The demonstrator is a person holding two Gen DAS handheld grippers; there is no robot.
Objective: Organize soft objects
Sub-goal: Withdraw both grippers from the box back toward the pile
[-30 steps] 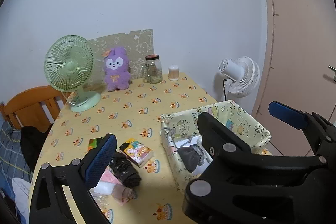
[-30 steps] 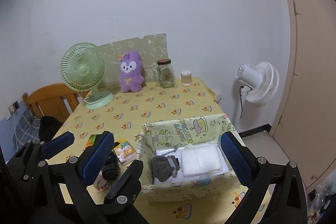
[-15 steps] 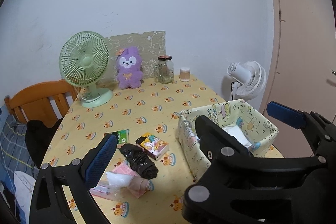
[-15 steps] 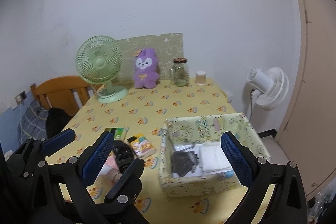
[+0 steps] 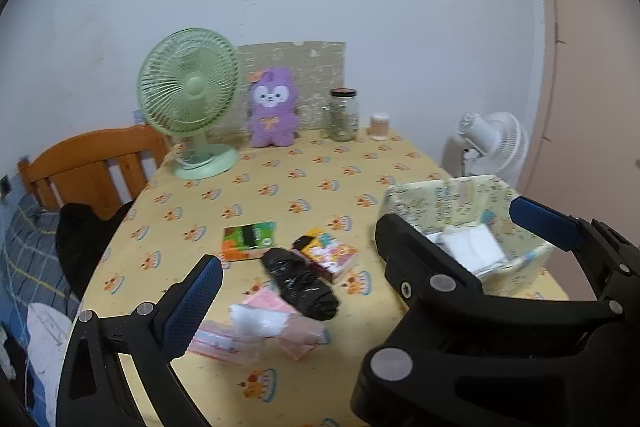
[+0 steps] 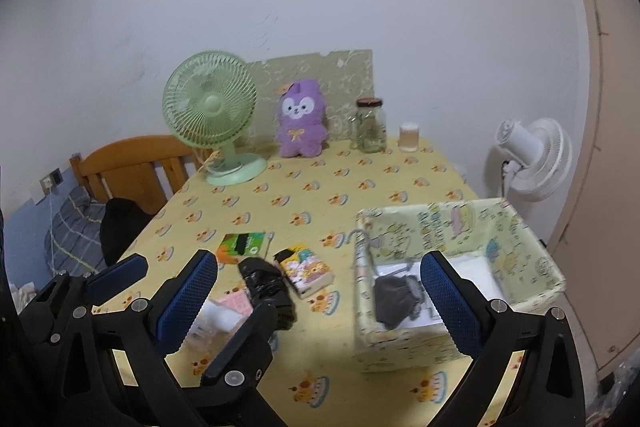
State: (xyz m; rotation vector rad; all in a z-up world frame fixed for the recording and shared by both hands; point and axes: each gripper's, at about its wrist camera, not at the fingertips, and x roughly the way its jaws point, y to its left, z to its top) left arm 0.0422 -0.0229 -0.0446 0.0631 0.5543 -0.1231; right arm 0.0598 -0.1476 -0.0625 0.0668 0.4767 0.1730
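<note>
Both the left gripper and right gripper hover empty, fingers spread wide for a grab, over the loose pile of the black crinkly bundle and pink-white packets lying beside the pale-green fabric storage box meant to receive them

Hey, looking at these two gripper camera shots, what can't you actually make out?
- Fabric bin: in the left wrist view, a black gripper arm hides most of its inside.
- Pink packets: in the right wrist view, a blue finger covers part; in the left wrist view they are blurred.
- Black bundle: too crumpled and glossy to identify.
- Jar: contents too small to tell.
- Chair: cut off by the table edge.
</note>
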